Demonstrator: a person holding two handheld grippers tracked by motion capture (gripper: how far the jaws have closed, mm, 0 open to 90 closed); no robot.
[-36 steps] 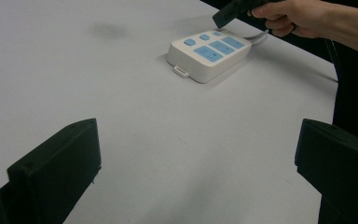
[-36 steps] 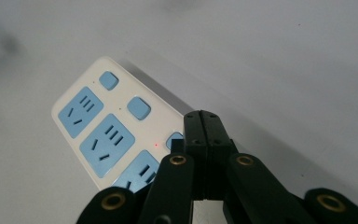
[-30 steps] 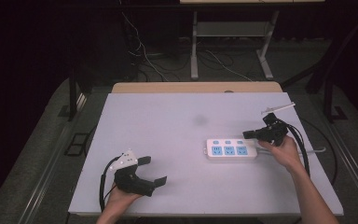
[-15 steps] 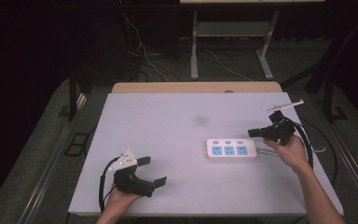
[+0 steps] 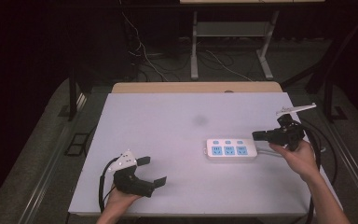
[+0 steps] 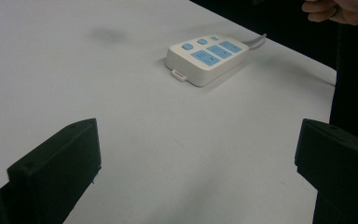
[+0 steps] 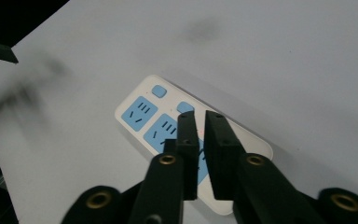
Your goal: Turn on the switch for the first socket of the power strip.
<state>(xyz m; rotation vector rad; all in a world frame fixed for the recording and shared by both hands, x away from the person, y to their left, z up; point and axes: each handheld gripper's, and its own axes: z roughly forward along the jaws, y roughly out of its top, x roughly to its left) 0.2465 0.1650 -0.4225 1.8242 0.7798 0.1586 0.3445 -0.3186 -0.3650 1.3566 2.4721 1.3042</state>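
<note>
A white power strip [image 5: 228,150] with blue sockets and buttons lies flat on the white table [image 5: 177,116], right of centre. My right gripper [image 5: 257,136] hovers just past its right end, a hand holding it, jaws pointing left. In the right gripper view the two jaws stand almost together above the power strip [image 7: 142,114], and the right gripper [image 7: 200,119] has nothing between its fingers. My left gripper [image 5: 153,171] rests near the front left edge, jaws wide apart. The left gripper [image 6: 198,140] looks across bare table toward the power strip [image 6: 208,56].
The strip's pale cable [image 5: 270,155] runs off to the right under the person's hand. A faint dark smudge [image 5: 199,120] marks the table's middle. A wooden edge [image 5: 196,87] borders the far side. Cables and a metal frame [image 5: 195,42] stand on the dark floor behind.
My right gripper has drifted a little to the right, away from the power strip's end. The left gripper and the strip have stayed still.
</note>
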